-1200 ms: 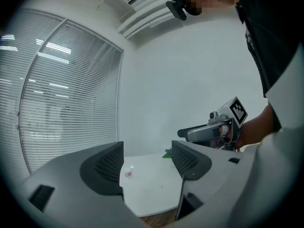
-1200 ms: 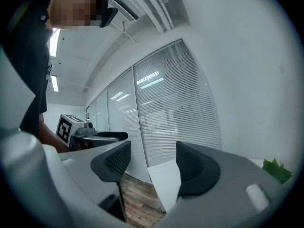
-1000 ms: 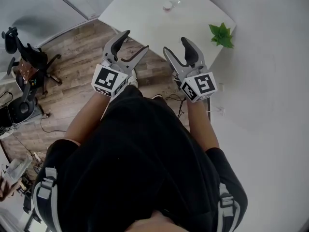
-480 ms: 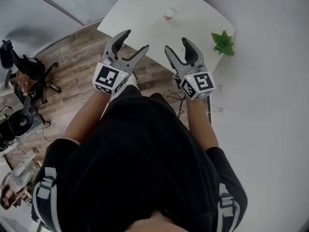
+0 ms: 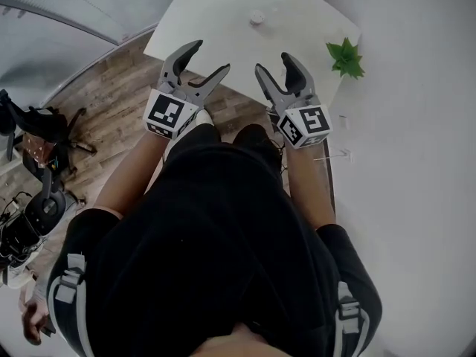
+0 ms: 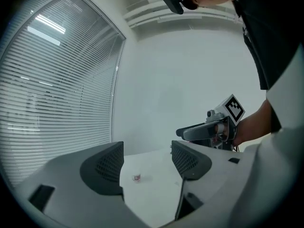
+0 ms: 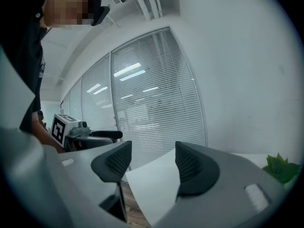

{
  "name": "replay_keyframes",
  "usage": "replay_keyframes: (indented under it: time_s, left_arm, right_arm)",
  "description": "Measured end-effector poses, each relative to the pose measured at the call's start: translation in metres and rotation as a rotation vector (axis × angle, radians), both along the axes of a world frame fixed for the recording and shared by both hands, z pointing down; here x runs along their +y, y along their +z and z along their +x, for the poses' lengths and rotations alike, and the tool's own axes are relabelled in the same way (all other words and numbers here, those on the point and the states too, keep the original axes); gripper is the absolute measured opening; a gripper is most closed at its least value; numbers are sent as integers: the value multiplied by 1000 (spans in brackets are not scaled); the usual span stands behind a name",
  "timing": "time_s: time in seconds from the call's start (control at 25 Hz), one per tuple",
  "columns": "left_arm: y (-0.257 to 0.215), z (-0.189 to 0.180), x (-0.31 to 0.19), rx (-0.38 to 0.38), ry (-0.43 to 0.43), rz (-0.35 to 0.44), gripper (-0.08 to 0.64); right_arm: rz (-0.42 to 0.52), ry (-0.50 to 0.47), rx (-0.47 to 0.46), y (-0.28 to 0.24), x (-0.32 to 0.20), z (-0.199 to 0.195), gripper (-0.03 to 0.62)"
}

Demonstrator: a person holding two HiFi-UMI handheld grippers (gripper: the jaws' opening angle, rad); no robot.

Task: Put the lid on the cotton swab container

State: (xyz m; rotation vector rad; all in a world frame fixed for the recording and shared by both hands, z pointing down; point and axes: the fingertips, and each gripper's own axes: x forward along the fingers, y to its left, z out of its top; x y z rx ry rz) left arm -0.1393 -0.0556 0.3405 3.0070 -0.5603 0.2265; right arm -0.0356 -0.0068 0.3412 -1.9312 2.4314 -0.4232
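A small round cotton swab container (image 5: 256,18) stands on the far part of the white table (image 5: 216,13); in the left gripper view the container (image 6: 137,177) shows small between the jaws, far off. A lid cannot be made out clearly. My left gripper (image 5: 210,58) is open and empty, held over the table's near edge. My right gripper (image 5: 272,63) is open and empty beside it. Each gripper view shows the other gripper: the right gripper (image 6: 202,132) and the left gripper (image 7: 95,136). Both are well short of the container.
A small green plant (image 5: 344,56) sits at the table's right corner, also in the right gripper view (image 7: 280,167). Wood floor (image 5: 111,117) lies left of the table, with an office chair (image 5: 37,125) and cables. A white wall (image 5: 416,125) is on the right; window blinds (image 6: 57,89) are behind the table.
The table and container have drawn closer in the head view. Both grippers have come forward over the table's near edge, still open and empty.
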Motion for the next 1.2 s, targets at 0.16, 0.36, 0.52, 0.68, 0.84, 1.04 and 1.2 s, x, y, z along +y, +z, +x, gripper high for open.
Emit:
replay_keyframes:
  time_s: [0.16, 0.36, 0.52, 0.68, 0.84, 1.04, 1.2]
  left_arm:
    - [4, 7, -8, 1, 16, -14, 305]
    - [16, 36, -17, -21, 9, -27, 305]
    - [26, 59, -23, -38, -20, -33, 305]
    - [30, 83, -34, -36, -40, -33, 305]
    - [44, 104, -40, -47, -59, -30, 305]
    - [74, 139, -44, -86, -84, -44, 305]
    - [93, 153, -52, -117, -124, -69, 305]
  right_arm:
    - [-15, 15, 5, 2, -7, 6, 284]
    - [-16, 6, -10, 7, -22, 39, 282]
    - [-24, -28, -40, 18, -35, 64, 282]
    - [-39, -51, -60, 27, -51, 86, 282]
    - [-51, -78, -73, 39, -63, 104, 282]
    - [-65, -111, -94, 63, -71, 136, 281]
    - [-67, -136, -105, 76, -80, 152, 272]
